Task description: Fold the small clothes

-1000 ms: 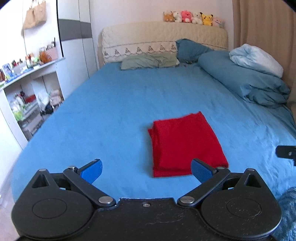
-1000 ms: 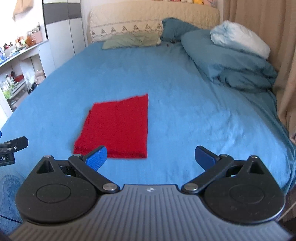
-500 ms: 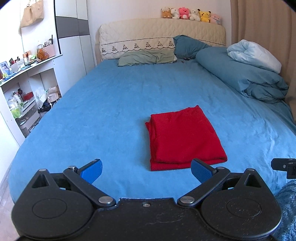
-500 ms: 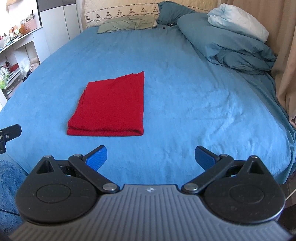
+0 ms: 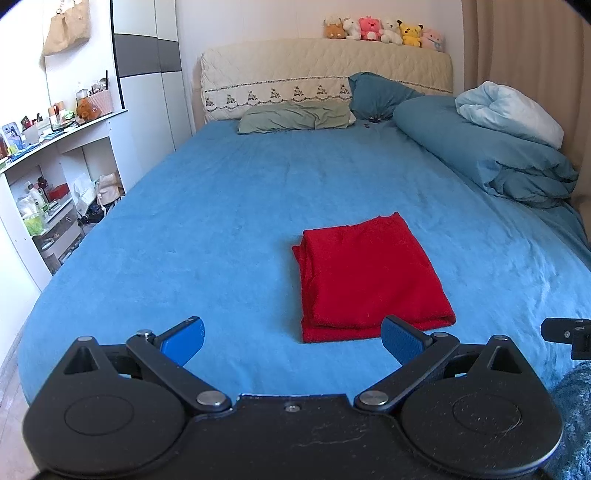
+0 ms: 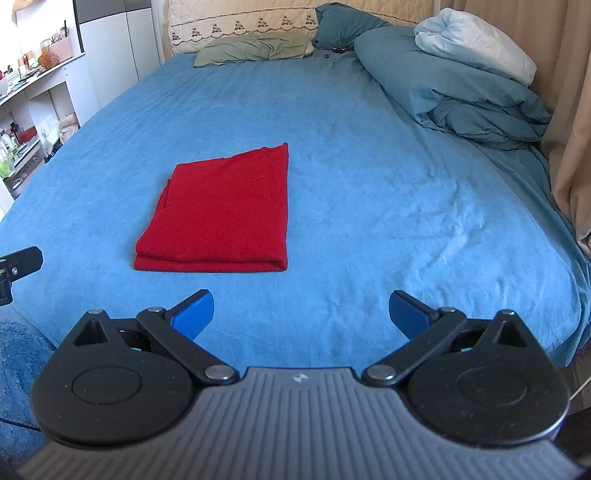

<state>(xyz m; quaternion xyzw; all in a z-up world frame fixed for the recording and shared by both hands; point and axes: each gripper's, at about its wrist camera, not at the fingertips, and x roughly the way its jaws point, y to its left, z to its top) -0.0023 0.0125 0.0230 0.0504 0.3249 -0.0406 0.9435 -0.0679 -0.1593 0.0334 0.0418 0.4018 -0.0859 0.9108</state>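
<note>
Both grippers withdrew; folded red cloth [image 5: 369, 278] lies lengthwise toward headboard [image 5: 325, 74].

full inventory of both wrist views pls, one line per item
red garment: 1, red, folded into a rectangle, lying flat mid-bed near the foot edge
bed sheet: 1, blue, covers the mattress
headboard: 1, cream, far end of bed
plush toys: about 6, mixed colours, in a row on top of the headboard
pillows: 2, one green, one dark teal, against the headboard
duvet: 1, blue, bunched along the bed's right side
shelf unit: 1, white, cluttered, left of bed
curtain: 1, beige, right
left hand-held gripper: 1, black with blue pads, open, empty
right hand-held gripper: 1, black with blue pads, open, empty
</note>
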